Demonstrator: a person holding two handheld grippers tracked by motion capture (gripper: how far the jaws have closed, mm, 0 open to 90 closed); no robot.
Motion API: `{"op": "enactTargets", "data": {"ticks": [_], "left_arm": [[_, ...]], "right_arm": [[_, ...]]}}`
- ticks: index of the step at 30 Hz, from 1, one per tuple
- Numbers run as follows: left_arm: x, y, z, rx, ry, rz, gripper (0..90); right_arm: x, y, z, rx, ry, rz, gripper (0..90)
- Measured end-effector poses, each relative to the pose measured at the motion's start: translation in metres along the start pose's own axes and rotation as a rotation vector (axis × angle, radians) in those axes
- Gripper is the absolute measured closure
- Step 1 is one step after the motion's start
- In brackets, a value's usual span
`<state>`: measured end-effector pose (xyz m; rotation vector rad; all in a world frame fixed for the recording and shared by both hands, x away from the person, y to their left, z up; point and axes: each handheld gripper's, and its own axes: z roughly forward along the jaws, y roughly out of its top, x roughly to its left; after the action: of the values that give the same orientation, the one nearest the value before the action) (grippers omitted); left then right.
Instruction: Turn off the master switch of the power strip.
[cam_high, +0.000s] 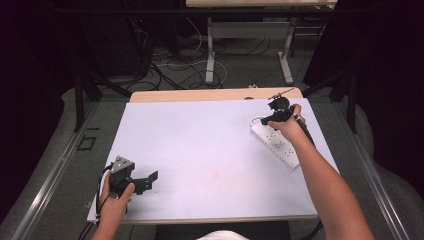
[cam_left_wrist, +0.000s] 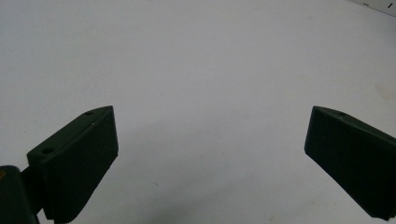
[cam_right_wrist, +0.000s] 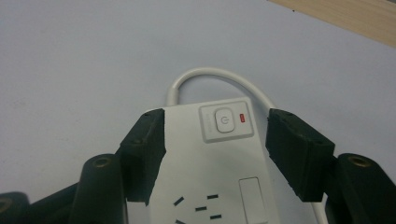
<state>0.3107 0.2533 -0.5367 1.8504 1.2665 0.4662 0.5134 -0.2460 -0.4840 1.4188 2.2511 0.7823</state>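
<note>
While the right gripper (cam_right_wrist: 215, 154) is straddling the switch end of the white power strip (cam_right_wrist: 210, 186), its jaws are standing apart on either flank of the strip's body and, as far as the right gripper view shows, are not yet pressing on it. The work is judged to be at an early stage: the approach is made, the closing and any move of the strip are left. The power button (cam_right_wrist: 224, 121) and its red indicator (cam_right_wrist: 242, 117) are sitting just ahead of the jaw tips, and the white cable (cam_right_wrist: 205, 74) is looping beyond them. The strip (cam_high: 276, 142) is lying near the right edge of the white table cover (cam_high: 200, 150), so room on that side is running short, whereas wide bare surface is lying toward the centre. The left gripper (cam_high: 136, 181) is resting near the front left corner, jaws spread and empty, well apart from the strip.
</note>
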Motion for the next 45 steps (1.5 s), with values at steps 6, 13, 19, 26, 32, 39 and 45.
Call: {"op": "enactTargets", "data": {"ticks": [6, 13, 19, 26, 32, 39, 45], "left_arm": [[0.000, 0.000, 0.000, 0.000, 0.001, -0.001, 2.8], [0.000, 0.001, -0.001, 0.001, 0.001, 0.001, 2.9], [0.000, 0.000, -0.001, -0.002, 0.002, -0.005, 2.8], [0.001, 0.000, -0.001, -0.010, 0.004, -0.004, 2.9], [0.000, 0.000, -0.002, -0.007, 0.003, -0.008, 2.9], [0.000, 0.000, -0.002, -0.006, 0.003, -0.006, 2.8], [0.000, 0.000, -0.002, -0.007, 0.004, -0.007, 2.9]], "right_arm": [[0.011, 0.000, -0.008, -0.003, 0.028, -0.023, 34.3], [0.025, -0.002, -0.016, -0.009, 0.021, -0.086, 15.1], [0.035, -0.006, -0.023, -0.007, 0.028, -0.106, 4.6], [0.044, -0.013, -0.034, -0.007, 0.040, -0.134, 0.0], [0.051, -0.020, -0.046, -0.016, 0.050, -0.156, 0.0], [0.053, -0.028, -0.057, -0.017, 0.063, -0.189, 0.0], [0.052, -0.036, -0.070, -0.038, 0.069, -0.206, 0.0]]}}
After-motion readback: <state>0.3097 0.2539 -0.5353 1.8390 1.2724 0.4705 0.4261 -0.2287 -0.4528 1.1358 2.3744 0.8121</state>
